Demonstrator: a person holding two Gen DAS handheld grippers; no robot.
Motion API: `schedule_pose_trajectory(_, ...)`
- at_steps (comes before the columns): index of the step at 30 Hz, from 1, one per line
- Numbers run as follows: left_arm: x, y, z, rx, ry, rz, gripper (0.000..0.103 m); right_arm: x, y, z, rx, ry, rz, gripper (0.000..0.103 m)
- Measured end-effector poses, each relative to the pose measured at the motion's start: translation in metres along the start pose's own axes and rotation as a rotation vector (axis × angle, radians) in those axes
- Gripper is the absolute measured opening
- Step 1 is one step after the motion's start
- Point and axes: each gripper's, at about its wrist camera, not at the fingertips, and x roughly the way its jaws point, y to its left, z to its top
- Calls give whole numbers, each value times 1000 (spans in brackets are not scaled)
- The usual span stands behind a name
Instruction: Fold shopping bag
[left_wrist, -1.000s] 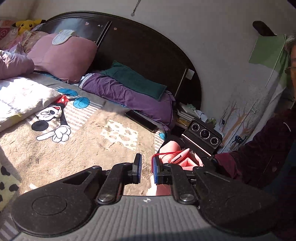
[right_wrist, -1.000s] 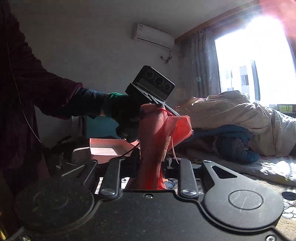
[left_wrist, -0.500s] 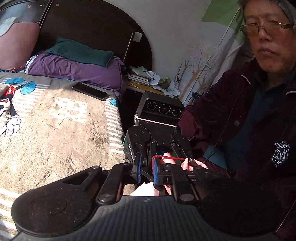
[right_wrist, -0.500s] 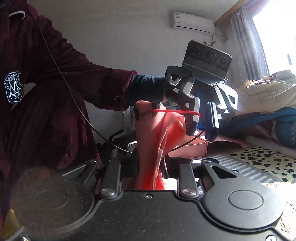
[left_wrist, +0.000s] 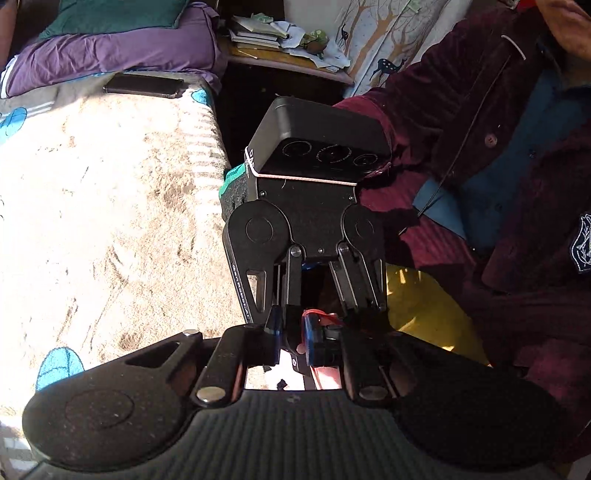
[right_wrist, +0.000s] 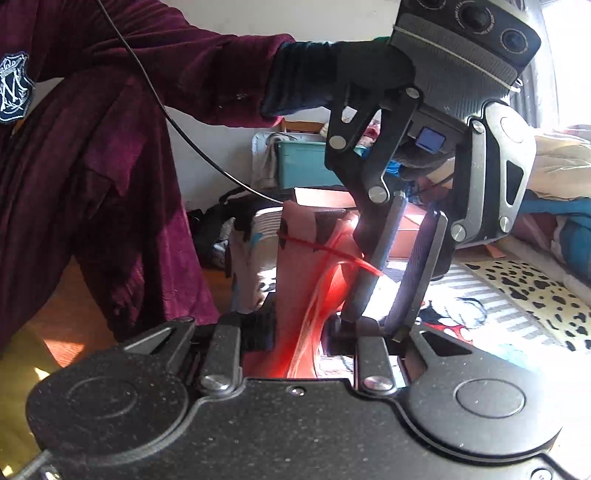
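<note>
While I hold both rigs nose to nose over the bed (left_wrist: 110, 206):
Bag: shopping bag (right_wrist: 295, 258), bunched, upright, red cord around it.
Right gripper (right_wrist: 299, 332): jaws clamped on the bag.
Left gripper (right_wrist: 384, 280): jaws parted slightly; cord crosses one finger, I can't tell about a grip.
</note>
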Motion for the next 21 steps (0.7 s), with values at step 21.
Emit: schedule_pose_trajectory(21,0,-2,29,62,327,152,10,21,-35,-19,29,10,-77,22)
